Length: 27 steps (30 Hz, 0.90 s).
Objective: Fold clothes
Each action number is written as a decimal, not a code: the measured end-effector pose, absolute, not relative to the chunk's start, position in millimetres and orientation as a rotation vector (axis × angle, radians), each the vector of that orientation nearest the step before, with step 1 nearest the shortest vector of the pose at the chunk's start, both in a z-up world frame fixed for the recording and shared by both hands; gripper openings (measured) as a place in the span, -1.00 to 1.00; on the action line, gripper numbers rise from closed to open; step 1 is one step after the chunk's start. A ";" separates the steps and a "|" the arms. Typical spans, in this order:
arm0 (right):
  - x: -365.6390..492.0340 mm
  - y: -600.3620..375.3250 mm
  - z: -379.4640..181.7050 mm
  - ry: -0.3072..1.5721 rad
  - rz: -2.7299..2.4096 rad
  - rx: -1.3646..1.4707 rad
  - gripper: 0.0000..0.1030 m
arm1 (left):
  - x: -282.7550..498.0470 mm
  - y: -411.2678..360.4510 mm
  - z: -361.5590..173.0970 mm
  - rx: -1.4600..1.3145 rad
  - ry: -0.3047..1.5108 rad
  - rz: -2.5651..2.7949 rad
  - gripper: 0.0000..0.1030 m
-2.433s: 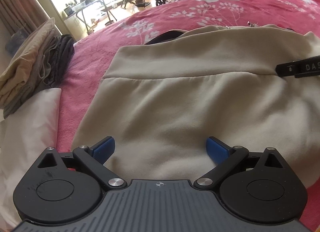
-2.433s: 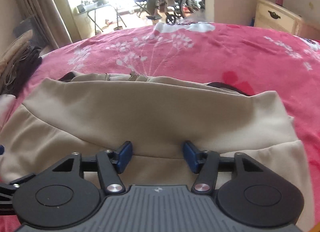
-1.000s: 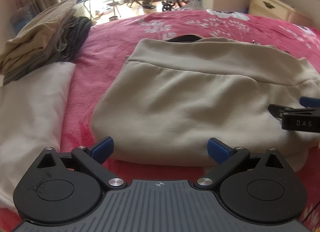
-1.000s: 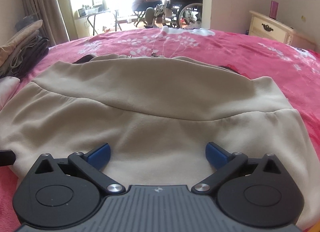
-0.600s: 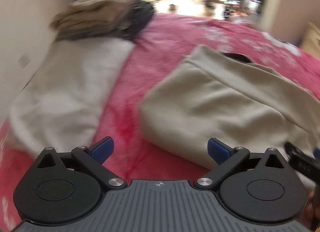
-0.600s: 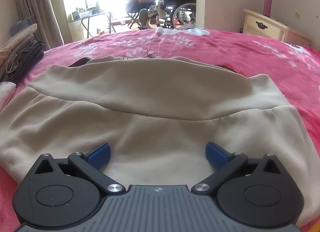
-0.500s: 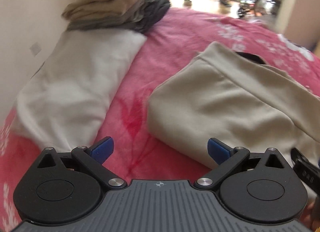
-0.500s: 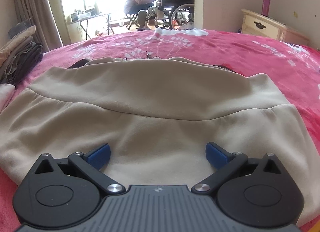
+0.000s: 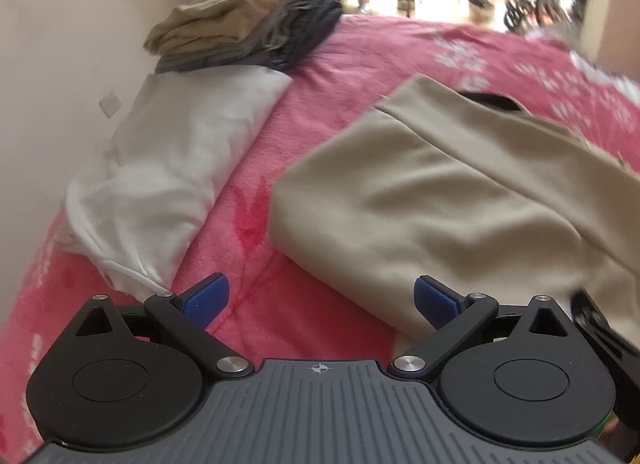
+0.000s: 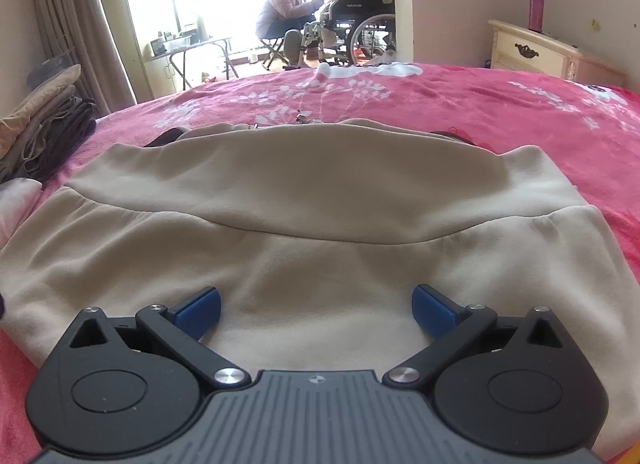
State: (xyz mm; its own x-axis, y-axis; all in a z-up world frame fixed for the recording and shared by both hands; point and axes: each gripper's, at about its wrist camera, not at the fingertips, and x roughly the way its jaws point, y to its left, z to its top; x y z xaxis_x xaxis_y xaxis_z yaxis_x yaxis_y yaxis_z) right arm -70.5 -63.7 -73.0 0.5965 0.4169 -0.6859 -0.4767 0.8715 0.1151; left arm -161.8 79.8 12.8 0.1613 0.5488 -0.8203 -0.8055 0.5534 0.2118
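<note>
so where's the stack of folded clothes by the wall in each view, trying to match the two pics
Left wrist view: the stack of folded clothes sits upper left of centre, just beyond the white garment.
Right wrist view: the stack is at the far left edge, partly cut off.
Shared landmark: the beige garment on the pink blanket.

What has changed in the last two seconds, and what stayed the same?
The left gripper drew back off the beige garment and swung left, toward the white cloth and the folded pile. The right gripper opened wider and pulled back slightly. Nothing was grasped. The garment stayed folded on the pink blanket.
</note>
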 end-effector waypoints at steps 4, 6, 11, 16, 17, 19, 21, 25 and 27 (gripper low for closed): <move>-69.8 -70.2 -70.9 0.786 0.552 -0.061 1.00 | -152.5 78.8 21.8 -0.240 1.122 0.995 0.94; -68.9 -73.9 -68.8 0.798 0.568 -0.039 1.00 | -150.4 83.5 31.7 -0.214 1.112 1.035 0.95; -69.8 -76.4 -68.9 0.799 0.563 0.004 1.00 | -131.0 76.8 37.8 -0.189 1.030 0.980 0.97; -75.3 -74.0 -69.4 0.783 0.575 -0.052 1.00 | -116.3 68.4 12.8 -0.160 1.140 0.841 0.97; -77.0 -73.6 -69.4 0.779 0.576 -0.065 1.00 | -116.5 71.9 11.8 -0.173 1.139 0.830 0.97; -80.4 -72.7 -69.5 0.769 0.578 -0.090 1.00 | -117.3 79.9 10.0 -0.203 1.129 0.817 0.97; -83.7 -71.9 -69.6 0.760 0.580 -0.115 1.00 | -118.1 89.3 7.3 -0.249 1.116 0.795 0.97; -87.8 -69.5 -69.9 0.751 0.557 -0.132 1.00 | -119.5 108.1 0.6 -0.355 1.116 0.723 0.97; -90.0 -68.8 -69.3 0.751 0.538 -0.135 1.00 | -126.3 124.8 0.0 -0.455 1.083 0.706 0.97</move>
State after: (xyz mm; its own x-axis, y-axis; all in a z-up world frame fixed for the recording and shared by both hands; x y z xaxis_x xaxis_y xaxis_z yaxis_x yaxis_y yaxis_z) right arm -90.0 -68.8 -69.3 0.6032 0.4161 -0.6804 -0.5102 0.8570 0.0718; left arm -126.3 124.8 0.0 0.2874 0.2952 -0.9112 -0.7153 0.6989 0.0008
